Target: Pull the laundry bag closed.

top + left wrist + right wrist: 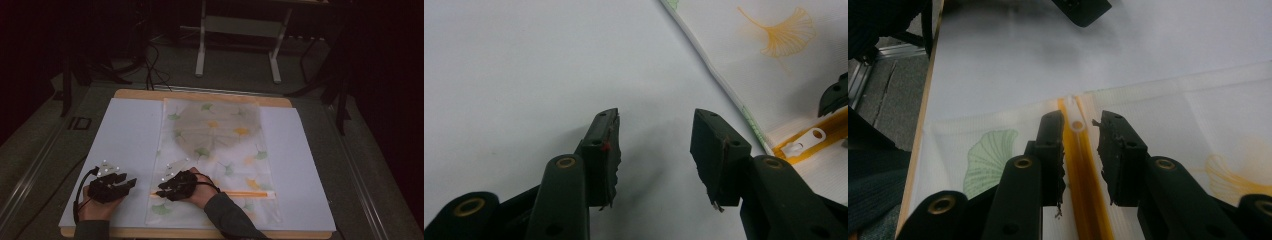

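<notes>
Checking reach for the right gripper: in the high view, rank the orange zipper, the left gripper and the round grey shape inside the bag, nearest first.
From the right gripper:
1. orange zipper, under its jaws.
2. left gripper, alongside, off the bag.
3. round grey shape, at the bag's far end.

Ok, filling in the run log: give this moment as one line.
right tool: open, jaws astride zipper pull | left tool: open, over white sheet | pouch: flat
</notes>
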Available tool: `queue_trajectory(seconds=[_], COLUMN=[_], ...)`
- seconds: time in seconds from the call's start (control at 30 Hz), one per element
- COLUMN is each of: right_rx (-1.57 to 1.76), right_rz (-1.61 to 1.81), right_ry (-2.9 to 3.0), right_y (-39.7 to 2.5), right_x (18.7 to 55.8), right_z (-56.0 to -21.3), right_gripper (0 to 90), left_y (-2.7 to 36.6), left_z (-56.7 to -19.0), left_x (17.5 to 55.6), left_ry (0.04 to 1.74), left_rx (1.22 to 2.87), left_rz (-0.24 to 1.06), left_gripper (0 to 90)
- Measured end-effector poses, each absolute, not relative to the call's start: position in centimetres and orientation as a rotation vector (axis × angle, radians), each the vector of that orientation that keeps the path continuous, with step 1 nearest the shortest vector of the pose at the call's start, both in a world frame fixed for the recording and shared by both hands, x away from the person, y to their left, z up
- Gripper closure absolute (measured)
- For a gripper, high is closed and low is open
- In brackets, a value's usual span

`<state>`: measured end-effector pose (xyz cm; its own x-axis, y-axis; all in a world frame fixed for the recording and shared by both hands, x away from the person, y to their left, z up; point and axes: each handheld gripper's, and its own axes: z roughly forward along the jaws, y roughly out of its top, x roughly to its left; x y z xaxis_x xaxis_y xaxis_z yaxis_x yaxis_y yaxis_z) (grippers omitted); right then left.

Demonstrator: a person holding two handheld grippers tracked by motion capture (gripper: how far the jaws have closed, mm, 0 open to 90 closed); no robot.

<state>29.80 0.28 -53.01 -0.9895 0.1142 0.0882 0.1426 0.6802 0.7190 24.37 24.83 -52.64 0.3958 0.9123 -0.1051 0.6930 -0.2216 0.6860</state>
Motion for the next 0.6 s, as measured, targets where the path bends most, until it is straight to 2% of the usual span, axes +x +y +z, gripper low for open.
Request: queue_trajectory(seconds=[0.5,0.6], right_rx=[-0.222,-0.219], right_rz=[-1.183,-1.177], right_ry=[-2.836,-2.829], right_y=[1.8,2.0], right_x=[30.1,30.1], right_z=[-53.6,-53.7], right_gripper=[75.1,80.1], left_y=[24.8,24.8], left_z=[-52.6,-52.6], left_x=[24.4,24.4], left_ry=[1.365,1.363], left_rx=[1.998,2.001], left_rz=[0.420,0.417], left_gripper=[54.4,54.4])
